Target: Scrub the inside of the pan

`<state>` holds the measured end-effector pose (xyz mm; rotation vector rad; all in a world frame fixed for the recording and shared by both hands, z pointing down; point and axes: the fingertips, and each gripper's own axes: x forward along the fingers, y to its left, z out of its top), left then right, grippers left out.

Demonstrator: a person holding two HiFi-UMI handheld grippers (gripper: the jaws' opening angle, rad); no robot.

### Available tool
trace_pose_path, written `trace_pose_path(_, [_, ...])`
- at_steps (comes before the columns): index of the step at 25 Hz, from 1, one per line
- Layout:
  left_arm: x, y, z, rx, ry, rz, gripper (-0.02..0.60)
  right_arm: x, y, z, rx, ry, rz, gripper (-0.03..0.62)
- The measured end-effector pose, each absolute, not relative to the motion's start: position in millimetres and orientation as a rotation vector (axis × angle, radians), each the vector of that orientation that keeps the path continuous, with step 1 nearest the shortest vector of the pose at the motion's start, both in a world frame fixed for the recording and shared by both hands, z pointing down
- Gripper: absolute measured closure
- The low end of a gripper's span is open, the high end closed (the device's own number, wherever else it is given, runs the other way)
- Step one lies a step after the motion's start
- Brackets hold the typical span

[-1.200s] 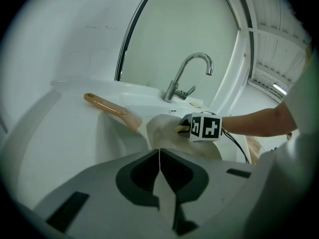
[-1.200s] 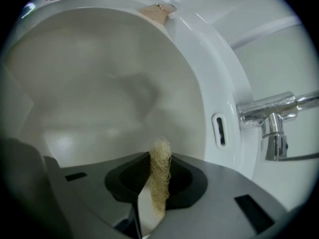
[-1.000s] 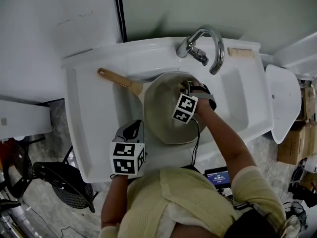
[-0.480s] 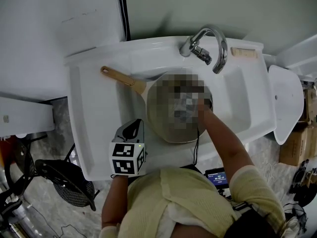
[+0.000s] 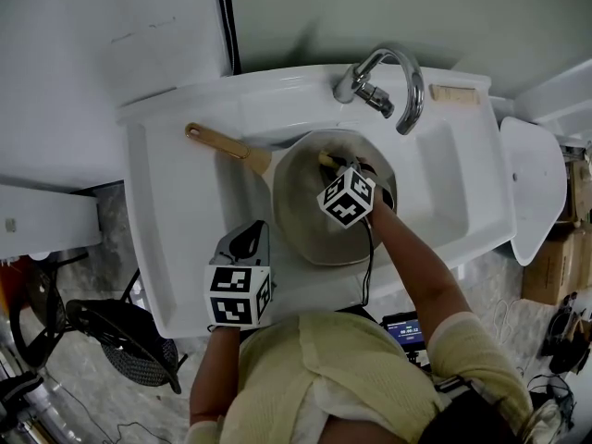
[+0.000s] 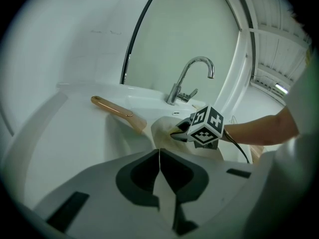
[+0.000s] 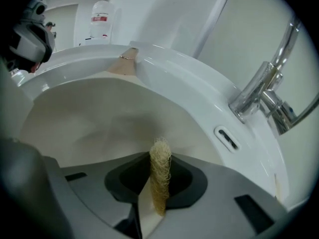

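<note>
moved: the right gripper has turned inside the pan since a second ago, its tip now toward the far rim; the left gripper has stayed at the near edge of the sink.
right gripper: jaws clamped on a pale fibrous scrubber, which stands upright between them, over the pan's inner wall.
left gripper: jaws pressed together with nothing between them, apart from the pan.
pan: lies in the white basin below the faucet; its wooden handle rests on the left ledge, pointing far-left.
</note>
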<state>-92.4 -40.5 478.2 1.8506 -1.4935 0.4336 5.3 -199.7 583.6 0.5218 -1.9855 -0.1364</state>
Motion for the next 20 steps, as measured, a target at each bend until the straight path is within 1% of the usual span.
trace_pose_path(8, [-89.1,-40.9,480.1,1.838,-1.469,0.430,0.525,29.5,-203.7,605.0,0.653,-1.887,0.048,0.507])
trace_pose_path(12, [-88.5,-39.0,480.9,1.838,-1.467,0.438,0.525,19.8,-197.8,610.7,0.632,-1.914,0.100,0.507])
trace_pose_path(20, [-88.7,-36.7,480.8,1.836,-1.474,0.442,0.525,-5.4,-183.0,610.4,0.547,-1.965,0.091,0.507])
